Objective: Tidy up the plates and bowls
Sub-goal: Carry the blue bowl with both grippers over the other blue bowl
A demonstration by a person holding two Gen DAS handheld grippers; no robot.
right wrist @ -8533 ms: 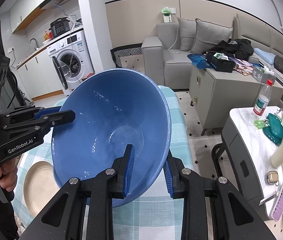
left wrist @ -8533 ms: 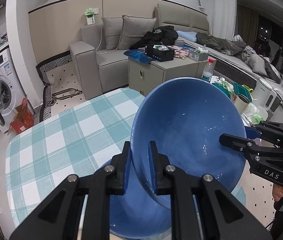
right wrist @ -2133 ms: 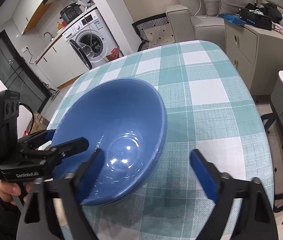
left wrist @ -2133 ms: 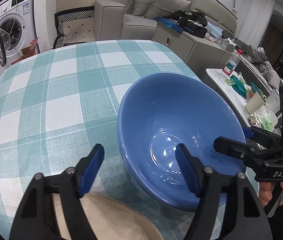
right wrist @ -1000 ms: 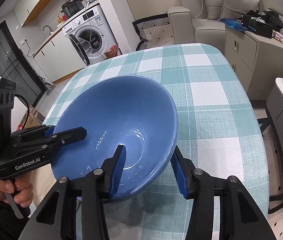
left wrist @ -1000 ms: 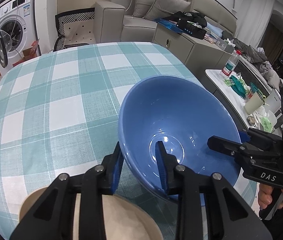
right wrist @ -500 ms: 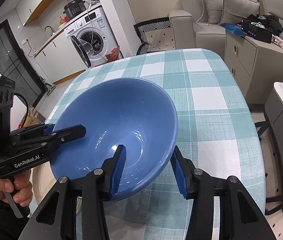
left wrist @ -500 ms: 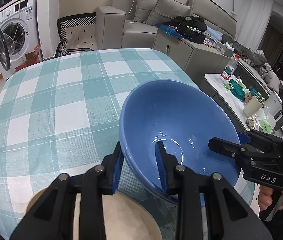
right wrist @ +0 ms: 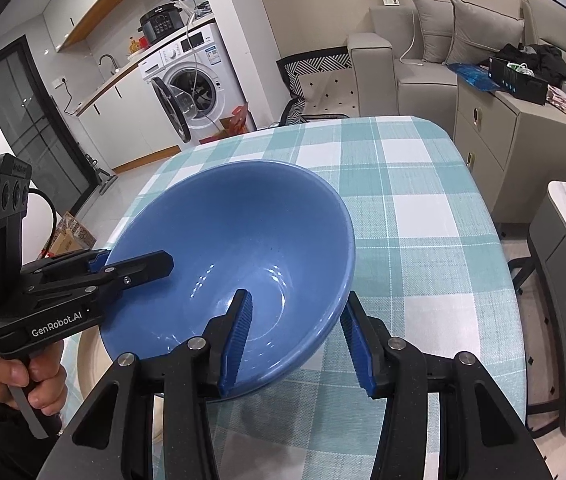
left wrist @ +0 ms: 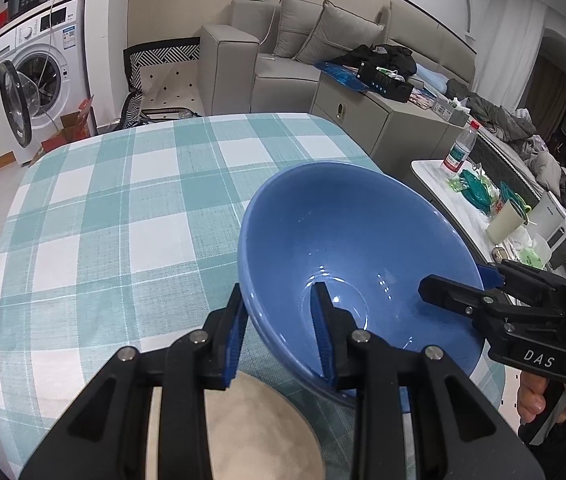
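- The blue bowl [left wrist: 355, 264] fills the frame's centre, tilted above the checked table [left wrist: 123, 208].
- Left gripper [left wrist: 279, 332] jaws clamp its near rim.
- Right gripper [right wrist: 295, 336] jaws grasp the opposite rim.
- A beige plate [left wrist: 259, 432] lies at the lower edge.

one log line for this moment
left gripper: shut on bowl rim | right gripper: shut on bowl rim | plate: on table
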